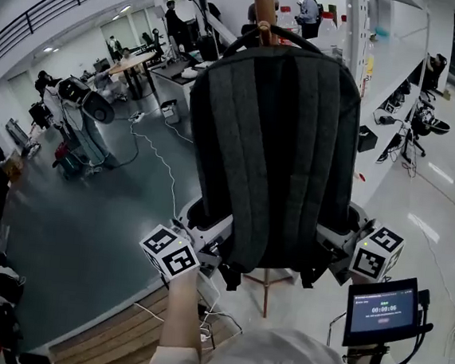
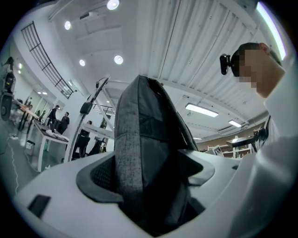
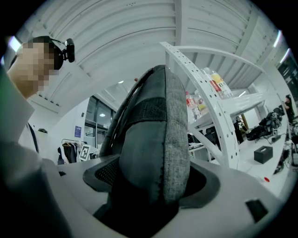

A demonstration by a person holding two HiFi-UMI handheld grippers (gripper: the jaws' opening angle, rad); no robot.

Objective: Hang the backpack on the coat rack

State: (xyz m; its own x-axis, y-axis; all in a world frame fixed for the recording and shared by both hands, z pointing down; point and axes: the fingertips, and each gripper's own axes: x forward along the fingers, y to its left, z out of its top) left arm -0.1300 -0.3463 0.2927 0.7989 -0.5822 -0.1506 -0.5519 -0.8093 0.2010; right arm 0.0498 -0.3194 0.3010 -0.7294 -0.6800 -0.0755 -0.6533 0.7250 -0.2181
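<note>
At its bottom corners, your left gripper (image 1: 204, 235) and right gripper (image 1: 340, 238) each clamp the backpack (image 1: 274, 154), left and right. It stands upright between them, top handle against the far coat rack (image 1: 264, 14).

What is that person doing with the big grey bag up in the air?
A person is lifting a dark grey backpack with two hand-held grippers. The left gripper is clamped on one lower side of it and the right gripper on the other. The bag's top handle is up at the wooden top of the coat rack. I can't tell whether it is hooked on yet.
</note>
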